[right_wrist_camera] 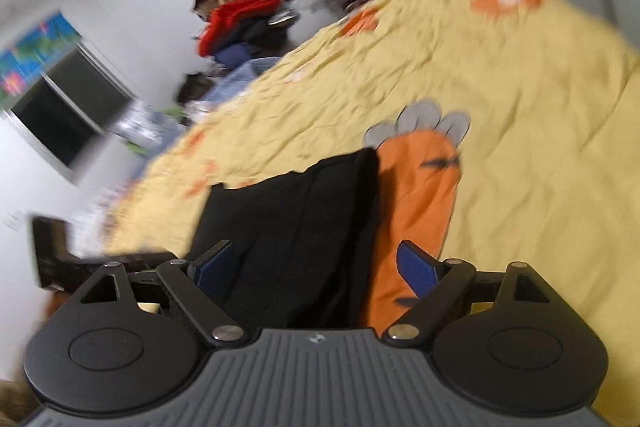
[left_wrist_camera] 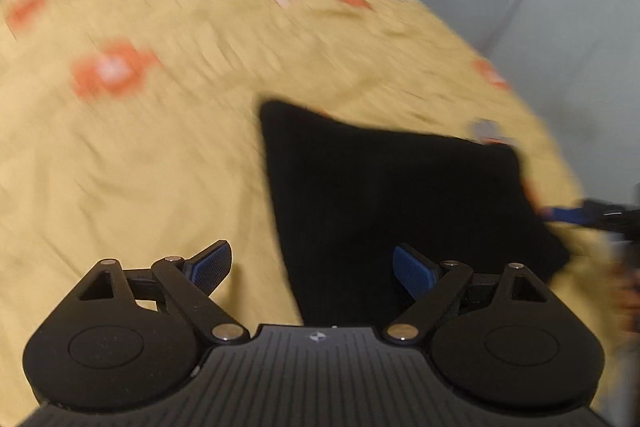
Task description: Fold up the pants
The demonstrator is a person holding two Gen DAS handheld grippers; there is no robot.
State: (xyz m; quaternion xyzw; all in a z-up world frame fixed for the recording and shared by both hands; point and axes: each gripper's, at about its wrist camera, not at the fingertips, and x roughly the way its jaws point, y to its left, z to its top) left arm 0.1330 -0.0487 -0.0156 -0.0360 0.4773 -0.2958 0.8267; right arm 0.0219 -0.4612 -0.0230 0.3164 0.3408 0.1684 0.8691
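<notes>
The black pants (left_wrist_camera: 384, 195) are seen lying in a compact folded stack on the yellow bedsheet (left_wrist_camera: 160, 155). The left gripper (left_wrist_camera: 312, 267) and the right gripper (right_wrist_camera: 316, 267) are both held spread, with nothing grasped. The folding is judged nearly done; a final tidy or placement is likely called for.

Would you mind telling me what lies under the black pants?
The black pants lie folded on a yellow bedsheet. In the right wrist view they cover one edge of an orange carrot print. Anything else beneath is hidden.

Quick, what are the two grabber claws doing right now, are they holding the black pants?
Left gripper: open, holding nothing; black pants lie on the yellow bedsheet.
Right gripper: open, holding nothing, above the pants.
</notes>
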